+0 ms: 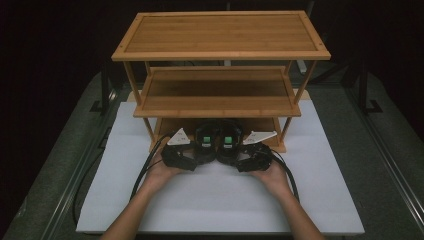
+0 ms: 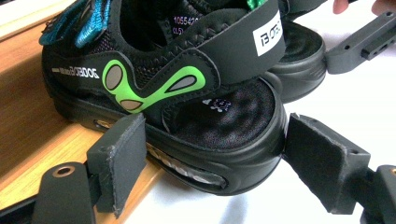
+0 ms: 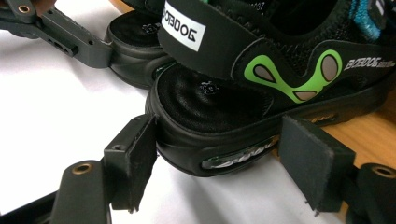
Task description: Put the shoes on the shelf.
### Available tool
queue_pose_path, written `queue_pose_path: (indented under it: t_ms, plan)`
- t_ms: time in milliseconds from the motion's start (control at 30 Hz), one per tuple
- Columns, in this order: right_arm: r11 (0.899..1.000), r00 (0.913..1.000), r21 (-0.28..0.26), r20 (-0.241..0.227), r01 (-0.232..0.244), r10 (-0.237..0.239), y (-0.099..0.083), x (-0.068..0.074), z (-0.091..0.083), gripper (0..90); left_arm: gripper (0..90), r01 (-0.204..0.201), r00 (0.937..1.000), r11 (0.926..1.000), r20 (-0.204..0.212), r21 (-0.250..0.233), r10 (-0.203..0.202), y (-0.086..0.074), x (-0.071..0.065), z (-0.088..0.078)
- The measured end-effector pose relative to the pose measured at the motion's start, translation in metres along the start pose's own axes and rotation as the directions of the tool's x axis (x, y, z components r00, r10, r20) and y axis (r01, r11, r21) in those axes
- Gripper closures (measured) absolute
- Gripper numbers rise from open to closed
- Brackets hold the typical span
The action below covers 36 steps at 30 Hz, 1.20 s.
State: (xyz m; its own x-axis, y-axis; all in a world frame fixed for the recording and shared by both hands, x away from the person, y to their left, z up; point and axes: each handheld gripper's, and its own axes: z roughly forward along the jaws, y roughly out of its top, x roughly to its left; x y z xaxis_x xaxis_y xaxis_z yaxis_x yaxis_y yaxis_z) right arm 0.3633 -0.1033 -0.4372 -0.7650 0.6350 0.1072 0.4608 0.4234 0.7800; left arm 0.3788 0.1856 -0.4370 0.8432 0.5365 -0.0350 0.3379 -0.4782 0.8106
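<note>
The left hand-held gripper (image 2: 205, 172) has its two black padded jaws astride the heel of the left black mesh sandal shoe with green looped markings (image 2: 187, 93): one pad lies against the sole's side, while the other stands just off the heel, so whether it is clamped cannot be told for sure; the jaws stand fairly wide. The right hand-held gripper (image 3: 219, 163) mirrors it around the heel of the right black mesh sandal shoe with green looped markings (image 3: 261, 88), one pad touching the sole at the heel's edge, the other close beside the sole's flank; a firm clamp cannot be confirmed here either. In the high view the left hand-held gripper (image 1: 192, 150) and the right hand-held gripper (image 1: 240, 150) sit side by side, each held in a hand (image 1: 160, 172), with grey three-cornered plates on top. The two shoes lie next to each other, heels toward the person, at the front edge of the lowest board of a three-tier bamboo shelf rack (image 1: 220, 50), their heels overhanging onto the white sheet (image 1: 220, 200) that covers the bench (image 1: 380, 150). The rack's middle and top tiers are bare wood.
</note>
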Motion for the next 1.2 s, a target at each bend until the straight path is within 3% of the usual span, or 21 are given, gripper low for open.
queue_pose_path:
  t_ms: [433, 567, 800, 867, 900, 1067, 1200]
  plan:
    - [1.0, 0.9995, -0.01, 0.023, -0.022, 0.022, 0.01, -0.02, 0.012, 33.2, 22.3, 0.006, 0.9991, 0.9998, -0.043, 0.019, -0.005, 0.01, 0.017, 0.014]
    - [1.0, 0.9991, -0.006, 0.037, -0.022, 0.022, 0.013, -0.026, 0.016, 33.7, 22.3, 0.029, 0.9984, 0.9995, -0.048, 0.014, -0.028, 0.011, 0.02, 0.018]
    - [0.999, 0.9977, -0.019, 0.048, -0.046, 0.047, 0.014, -0.033, 0.02, 35.1, 22.4, 0.02, 0.9966, 0.9997, -0.08, 0.015, -0.019, 0.014, 0.027, 0.025]
    - [0.997, 0.9954, 0.001, 0.056, -0.079, 0.078, 0.014, -0.032, 0.02, 35.1, 22.5, 0.025, 0.9958, 0.9996, -0.088, 0.009, -0.024, 0.014, 0.027, 0.027]
    - [0.999, 0.9974, -0.027, 0.067, -0.022, 0.024, 0.015, -0.037, 0.023, 35.2, 22.6, 0.024, 0.9955, 0.9997, -0.092, 0.007, -0.024, 0.014, 0.028, 0.027]
    - [0.999, 0.9942, -0.016, 0.102, -0.03, 0.032, 0.016, -0.042, 0.026, 36.3, 23.3, 0.019, 0.9933, 0.9998, -0.114, -0.002, -0.019, 0.012, 0.03, 0.031]
    - [0.998, 0.9947, -0.03, 0.085, -0.054, 0.057, 0.014, -0.043, 0.027, 37.0, 23.7, 0.029, 0.9928, 0.9995, -0.116, -0.017, -0.03, 0.01, 0.032, 0.033]
